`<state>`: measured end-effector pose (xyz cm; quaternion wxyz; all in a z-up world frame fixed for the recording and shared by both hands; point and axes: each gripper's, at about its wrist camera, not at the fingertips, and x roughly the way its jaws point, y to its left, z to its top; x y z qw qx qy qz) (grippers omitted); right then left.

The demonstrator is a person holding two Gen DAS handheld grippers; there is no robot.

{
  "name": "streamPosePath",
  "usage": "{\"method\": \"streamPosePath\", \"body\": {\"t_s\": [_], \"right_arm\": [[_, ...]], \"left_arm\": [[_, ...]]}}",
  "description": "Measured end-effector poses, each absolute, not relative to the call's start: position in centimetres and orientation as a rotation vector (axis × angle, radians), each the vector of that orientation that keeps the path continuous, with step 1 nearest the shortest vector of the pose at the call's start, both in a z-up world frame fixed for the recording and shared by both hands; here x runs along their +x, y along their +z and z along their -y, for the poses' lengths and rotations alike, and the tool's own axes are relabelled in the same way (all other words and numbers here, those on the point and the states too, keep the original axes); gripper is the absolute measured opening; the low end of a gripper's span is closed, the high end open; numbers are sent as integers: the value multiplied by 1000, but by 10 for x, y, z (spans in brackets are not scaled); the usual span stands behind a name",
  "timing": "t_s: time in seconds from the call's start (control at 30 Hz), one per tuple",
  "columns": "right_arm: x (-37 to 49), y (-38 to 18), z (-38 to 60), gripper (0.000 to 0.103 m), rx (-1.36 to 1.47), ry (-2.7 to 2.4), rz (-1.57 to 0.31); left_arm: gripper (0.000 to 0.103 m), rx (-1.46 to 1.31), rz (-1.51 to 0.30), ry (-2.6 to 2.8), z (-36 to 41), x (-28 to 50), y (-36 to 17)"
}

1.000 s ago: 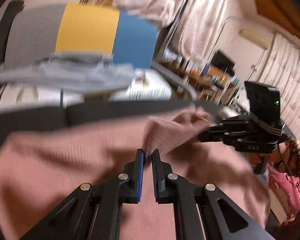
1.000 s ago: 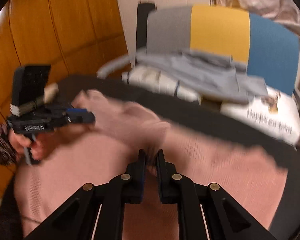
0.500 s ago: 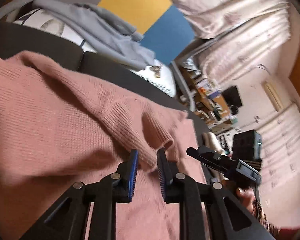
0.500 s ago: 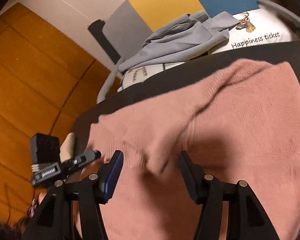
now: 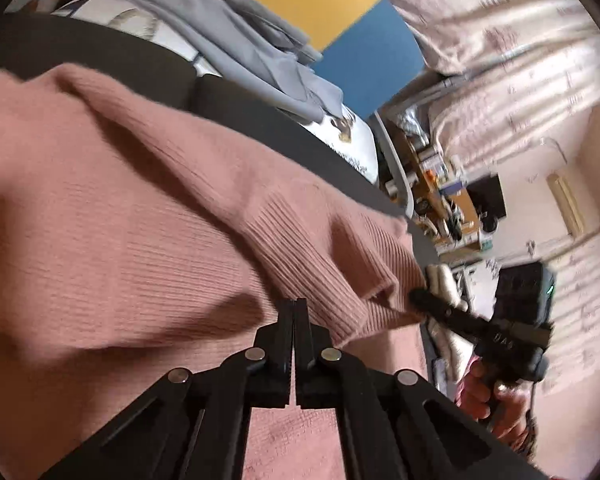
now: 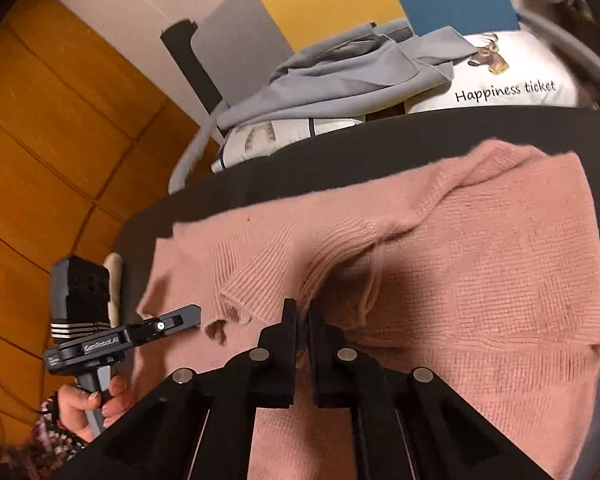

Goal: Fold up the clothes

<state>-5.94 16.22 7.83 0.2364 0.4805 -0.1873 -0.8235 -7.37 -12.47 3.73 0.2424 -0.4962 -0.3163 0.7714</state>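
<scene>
Left hand-held gripper (image 5: 295, 303): jaws have just been closing and are now seen together, tips at the ribbed cuff (image 5: 320, 276) of the pink sweater (image 5: 100, 208); whether a pinch of knit is caught cannot be told. Right hand-held gripper (image 6: 303, 309): jaws have just been closing too, now nearly together with a slim gap, tips at the ribbed hem (image 6: 260, 280); a grip on fabric is not confirmed.

The sweater is spread flat on the dark worktop (image 6: 340, 148), a sleeve folded across the body. Judged soft, light, limp and stretchy; bunching and sagging are expected when lifted. Best taken at the ribbed cuff or hem, where the knit is thicker.

Both grippers are pitched downward and rolled to one side. The person's hand (image 6: 88, 404) is wrapped round the left handle at the near left. A grey garment (image 6: 340, 76) lies on a cushion at the far side.
</scene>
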Motion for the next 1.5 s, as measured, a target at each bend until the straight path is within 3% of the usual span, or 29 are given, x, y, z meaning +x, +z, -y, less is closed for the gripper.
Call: {"method": "streamPosePath", "body": {"t_s": [0.1, 0.13, 0.17, 0.2, 0.3, 0.37, 0.43, 0.47, 0.5, 0.53, 0.6, 0.77, 0.83, 0.87, 0.9, 0.97, 1.17, 1.27, 1.37, 1.5], "right_arm": [[-64, 62, -163, 5, 1368, -2241, 541], [-67, 55, -163, 5, 1387, -2236, 548], [-69, 48, -162, 5, 1404, -2224, 558], [-72, 43, -162, 5, 1414, -2204, 569], [-72, 38, -155, 9, 1399, -2221, 518], [-73, 38, -159, 11, 1398, -2215, 583], [-74, 40, -162, 30, 1384, -2195, 632], [-75, 42, -163, 53, 1372, -2200, 640], [-76, 43, -161, 65, 1367, -2215, 632], [-77, 45, -160, 64, 1363, -2225, 621], [-79, 46, -157, 53, 1361, -2226, 610], [-82, 47, -149, 51, 1370, -2232, 603], [-84, 44, -144, 45, 1391, -2248, 574], [-85, 42, -141, 24, 1407, -2258, 547], [-86, 41, -140, 10, 1423, -2267, 518], [-83, 42, -142, 10, 1424, -2281, 473], [-71, 55, -160, 8, 1359, -2290, 463], [-74, 38, -160, 8, 1416, -2294, 461], [-72, 25, -164, 8, 1405, -2286, 480], [-58, 45, -170, 21, 1337, -2339, 385]], "left_arm": [[0, -1328, 891, 2103, 127, -72, 37], [4, -1322, 897, 2099, 126, -73, 36], [17, -1327, 912, 2082, 123, -74, 35], [23, -1333, 927, 2065, 119, -75, 35], [34, -1365, 937, 2046, 109, -80, 33], [39, -1405, 961, 2040, 107, -81, 28], [42, -1399, 1031, 2008, 112, -81, 24], [46, -1392, 1066, 1996, 114, -81, 23], [51, -1376, 1099, 1986, 114, -81, 22], [53, -1371, 1106, 1995, 113, -82, 23], [54, -1384, 1089, 2029, 105, -86, 28], [54, -1493, 927, 2127, 79, -98, 37], [52, -1537, 870, 2157, 71, -101, 34], [46, -1558, 843, 2171, 67, -103, 32], [28, -1568, 821, 2181, 68, -102, 33], [6, -1585, 778, 2195, 71, -100, 33], [5, -1498, 831, 2129, 102, -86, 43], [5, -1556, 698, 2198, 103, -82, 29], [9, -1434, 741, 2192, 107, -73, 17], [14, -1280, 923, 2160, 121, -57, 2]]}}
